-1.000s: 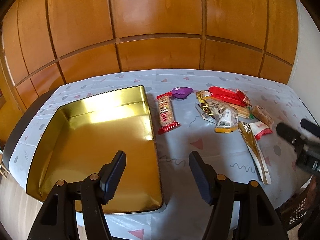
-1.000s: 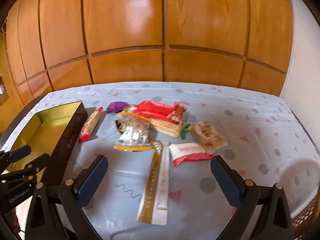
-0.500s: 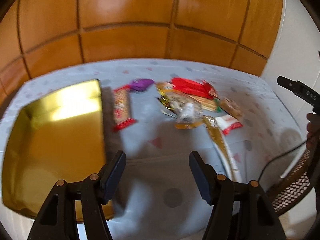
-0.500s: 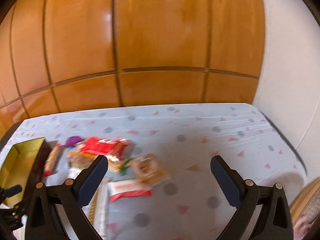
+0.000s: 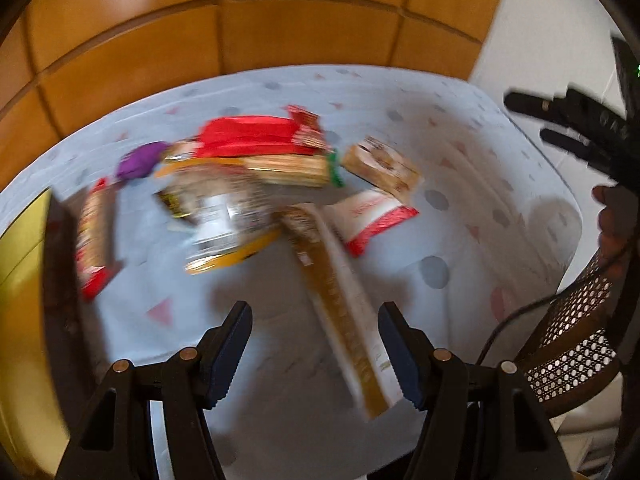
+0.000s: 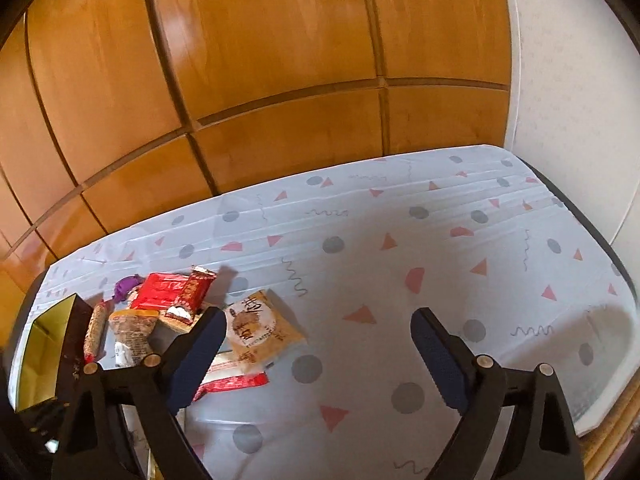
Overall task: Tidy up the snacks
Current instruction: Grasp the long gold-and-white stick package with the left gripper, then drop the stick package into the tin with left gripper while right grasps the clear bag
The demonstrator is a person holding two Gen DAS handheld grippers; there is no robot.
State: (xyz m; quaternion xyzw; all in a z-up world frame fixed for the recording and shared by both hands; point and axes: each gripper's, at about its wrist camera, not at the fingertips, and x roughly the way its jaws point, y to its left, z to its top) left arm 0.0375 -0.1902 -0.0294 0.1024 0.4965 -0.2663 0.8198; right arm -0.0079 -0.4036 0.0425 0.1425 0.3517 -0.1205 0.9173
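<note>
Basically nothing's sorted yet: the snacks point(image 5: 280, 184) lie heaped on the tablecloth point(image 6: 400, 264) beside the empty gold tin point(image 5: 20, 280), both left gripper point(image 5: 314, 344) and right gripper point(image 6: 316, 356) spread, holding nothing.

bare patterned tablecloth point(image 6: 440, 264) right of the snack pile point(image 6: 172, 312), open room there for a gripper, gold tin point(image 6: 44, 344) blocking left of the pile, wood panel wall point(image 6: 260, 60) closing off behind it
</note>
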